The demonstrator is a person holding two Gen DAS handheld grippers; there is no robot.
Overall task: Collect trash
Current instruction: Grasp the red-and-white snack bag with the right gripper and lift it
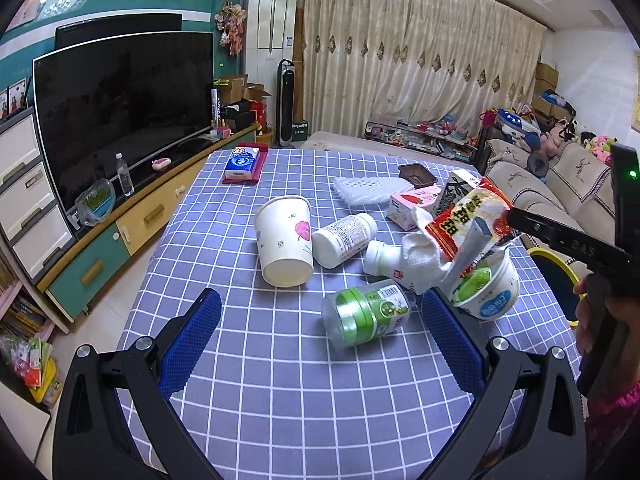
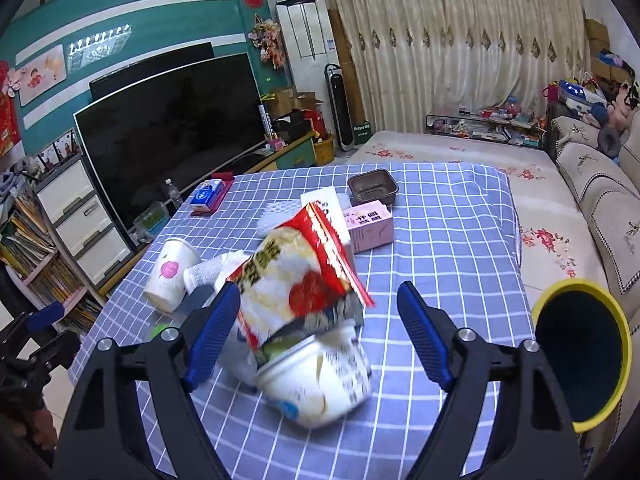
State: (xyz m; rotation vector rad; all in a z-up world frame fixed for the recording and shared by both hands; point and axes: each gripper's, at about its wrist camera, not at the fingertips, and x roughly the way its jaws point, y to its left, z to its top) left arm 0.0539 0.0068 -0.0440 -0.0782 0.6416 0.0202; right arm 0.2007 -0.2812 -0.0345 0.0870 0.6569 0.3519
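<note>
Crinkly red-and-white plastic snack wrapper [image 2: 296, 268], light, limp and slippery, lies atop the white yogurt tub [image 2: 316, 376] near the checked worktop's [image 2: 440, 240] right edge, best pinched at its stiffer sealed edge; right claw [image 2: 316, 336] straddles both unclamped, left claw [image 1: 320, 344] wide and empty.

The noodle cup [image 2: 320, 376] is motion-blurred; the snack wrapper [image 2: 296, 276] hides its mouth.

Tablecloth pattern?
Blue-grey with a white grid of squares on the tablecloth; clearest in the left wrist view.
</note>
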